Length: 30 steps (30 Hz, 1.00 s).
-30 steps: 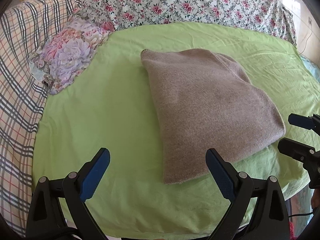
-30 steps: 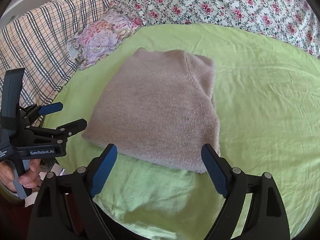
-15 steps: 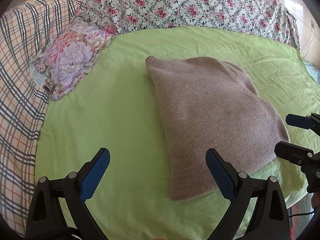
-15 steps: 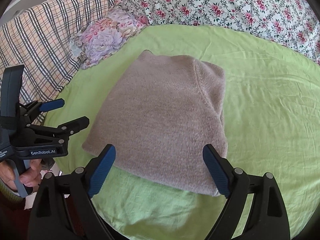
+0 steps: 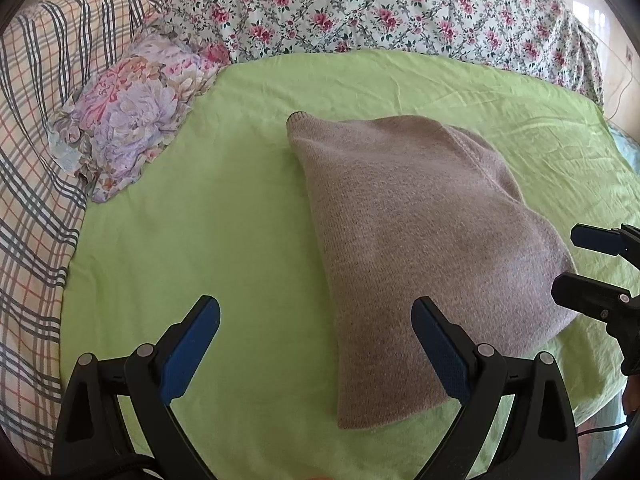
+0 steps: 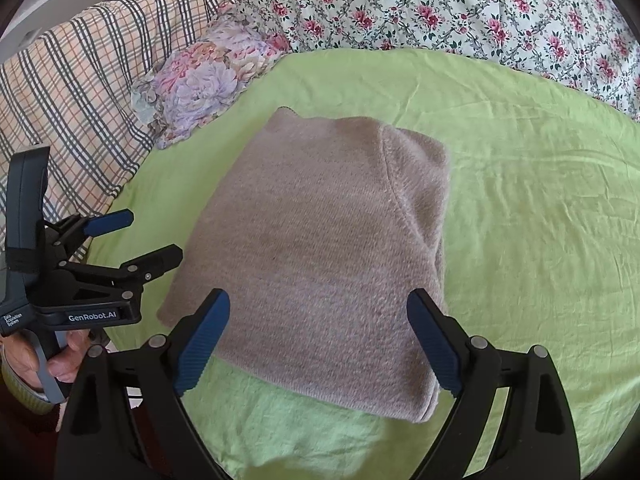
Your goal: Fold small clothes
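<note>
A grey-brown knitted garment (image 5: 408, 248) lies folded into a rough rectangle on a light green sheet (image 5: 224, 216); it also shows in the right wrist view (image 6: 320, 256). My left gripper (image 5: 316, 344) is open and empty, hovering over the garment's near left edge. My right gripper (image 6: 318, 340) is open and empty, just above the garment's near edge. Each gripper shows in the other's view, the right gripper (image 5: 588, 264) at the garment's right corner, the left gripper (image 6: 132, 236) at its left corner.
A floral pillow (image 5: 136, 108) lies at the sheet's back left. A plaid blanket (image 5: 32, 128) runs along the left side and a rose-print quilt (image 5: 380, 8) along the back. The sheet's front edge (image 6: 320, 440) drops off near me.
Both grippers have moved forward slightly toward the garment, which sits lower and nearer in both views. Both stay open. The garment has not changed shape.
</note>
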{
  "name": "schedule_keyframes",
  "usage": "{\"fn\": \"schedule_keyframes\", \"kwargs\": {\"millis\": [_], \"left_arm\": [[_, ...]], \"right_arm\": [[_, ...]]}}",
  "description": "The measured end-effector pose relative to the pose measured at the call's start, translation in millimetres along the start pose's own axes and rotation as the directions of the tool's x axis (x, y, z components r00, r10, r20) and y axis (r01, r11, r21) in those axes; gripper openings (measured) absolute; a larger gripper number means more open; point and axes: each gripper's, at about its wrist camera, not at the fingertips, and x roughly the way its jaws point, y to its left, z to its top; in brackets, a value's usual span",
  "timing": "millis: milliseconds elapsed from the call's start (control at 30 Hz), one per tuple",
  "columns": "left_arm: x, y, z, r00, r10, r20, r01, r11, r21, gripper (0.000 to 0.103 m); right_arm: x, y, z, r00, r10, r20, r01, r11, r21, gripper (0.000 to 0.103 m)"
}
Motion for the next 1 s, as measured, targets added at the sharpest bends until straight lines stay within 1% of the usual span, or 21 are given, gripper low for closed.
{"fn": "schedule_keyframes", "kwargs": {"millis": [567,1000], "left_arm": [[0,-4,8,1.0,0.003,0.013,-0.004,1.0,0.006,0.097],[2,-2,10,1.0,-0.018,0.005,0.018,1.0,-0.002,0.097]], "right_arm": [[4,5,9,1.0,0.005,0.005,-0.005,1.0,0.001,0.092],[5,2,9,1.0,0.006,-0.003,-0.006,1.0,0.0,0.093]]}}
